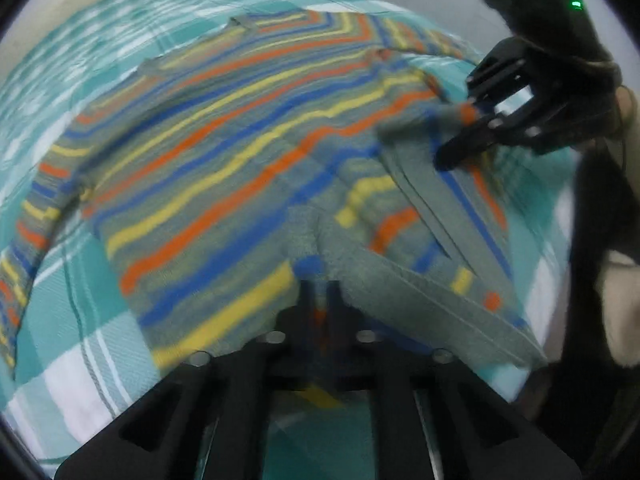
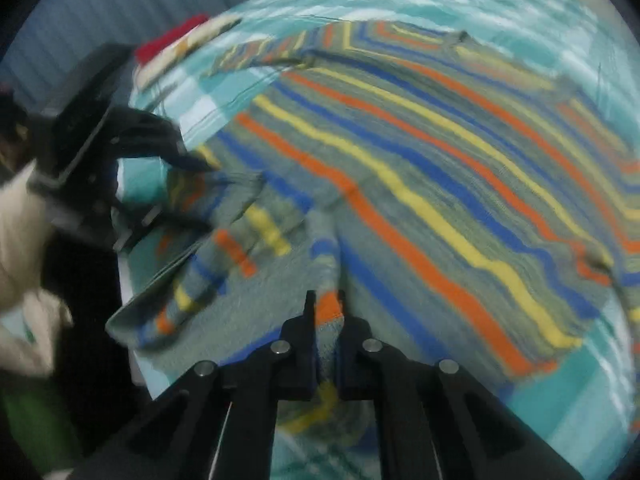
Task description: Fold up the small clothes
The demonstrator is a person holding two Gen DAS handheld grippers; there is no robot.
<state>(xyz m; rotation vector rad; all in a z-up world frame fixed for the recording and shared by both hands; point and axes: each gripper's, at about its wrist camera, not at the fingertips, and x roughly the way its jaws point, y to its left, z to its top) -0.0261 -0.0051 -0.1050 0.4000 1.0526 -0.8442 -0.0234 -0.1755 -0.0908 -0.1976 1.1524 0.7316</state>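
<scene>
A small striped sweater (image 1: 224, 152), grey-green with orange, yellow and blue stripes, lies spread on a teal checked bedsheet (image 1: 72, 360). My left gripper (image 1: 320, 292) is shut on the sweater's near edge, pinching a fold. My right gripper (image 1: 460, 132) shows at the right of the left wrist view, shut on another part of the sweater's edge. In the right wrist view, my right gripper (image 2: 326, 308) pinches the sweater (image 2: 440, 184) and the left gripper (image 2: 192, 192) holds the cloth at the left. The hem between them is lifted and rumpled.
The bedsheet (image 2: 560, 400) covers the whole surface. A red and cream folded cloth (image 2: 180, 44) lies at the far left corner of the bed. The bed's edge runs along the left of the right wrist view, beside the person's pale sleeve (image 2: 20, 208).
</scene>
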